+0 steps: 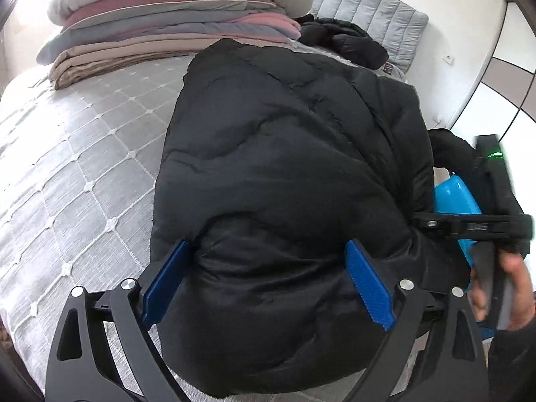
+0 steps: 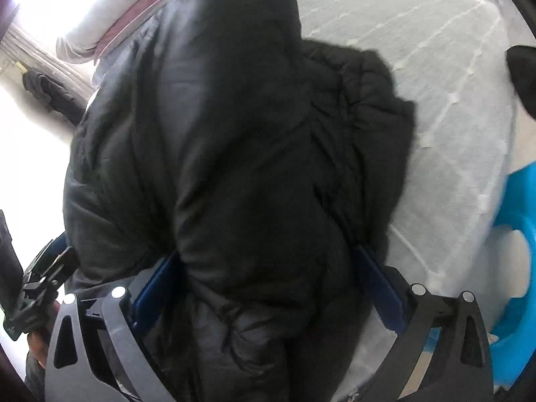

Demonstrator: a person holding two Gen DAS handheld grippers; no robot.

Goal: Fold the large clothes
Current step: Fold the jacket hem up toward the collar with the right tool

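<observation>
A large black puffer jacket (image 1: 288,154) lies bunched on the grey quilted bed (image 1: 67,167). My left gripper (image 1: 268,254) has its blue pads wide apart with a thick fold of the jacket's near edge between them. In the right wrist view the same jacket (image 2: 234,154) fills the frame, and my right gripper (image 2: 268,261) likewise has a thick fold between its blue pads. The right gripper's black body and the hand holding it show at the right of the left wrist view (image 1: 495,227).
A stack of folded blankets (image 1: 174,23) sits at the far end of the bed. A second black garment (image 1: 348,40) lies behind the jacket by the grey headboard (image 1: 372,6). A bright blue object (image 2: 516,268) stands beside the bed.
</observation>
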